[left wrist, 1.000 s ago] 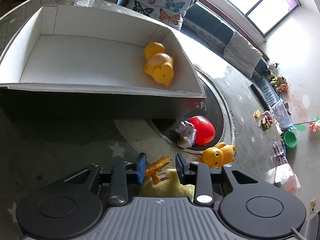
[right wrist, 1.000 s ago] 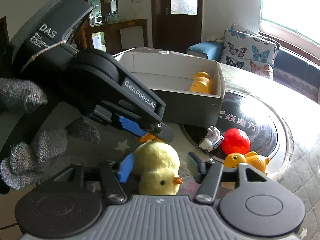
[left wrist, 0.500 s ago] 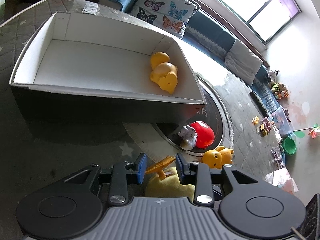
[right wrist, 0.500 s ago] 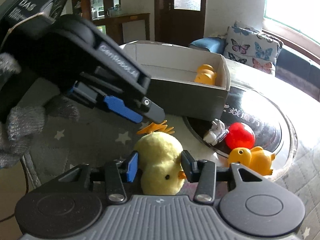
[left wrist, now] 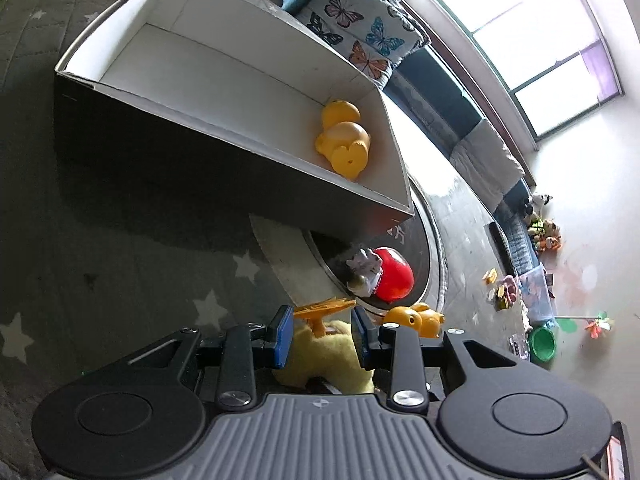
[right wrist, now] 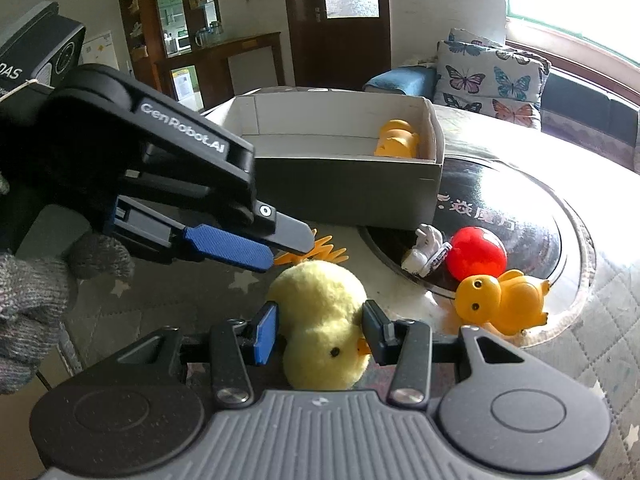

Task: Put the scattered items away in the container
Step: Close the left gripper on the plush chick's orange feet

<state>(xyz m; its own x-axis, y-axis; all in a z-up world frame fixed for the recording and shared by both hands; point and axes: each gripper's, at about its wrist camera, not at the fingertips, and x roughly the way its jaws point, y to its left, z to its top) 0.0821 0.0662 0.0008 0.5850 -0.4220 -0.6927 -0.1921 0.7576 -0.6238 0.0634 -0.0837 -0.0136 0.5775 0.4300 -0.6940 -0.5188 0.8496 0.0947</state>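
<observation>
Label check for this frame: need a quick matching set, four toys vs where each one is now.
Things:
1. plush chick
2. orange feet
3. red ball
4. yellow duck lying on its side

Places:
A. inside the box
B. between the right gripper pads
C. on the dark round disc, beside a small white figure
D. between the left gripper fingers

Pairs: 1-B, 2-D, 3-C, 4-A
</observation>
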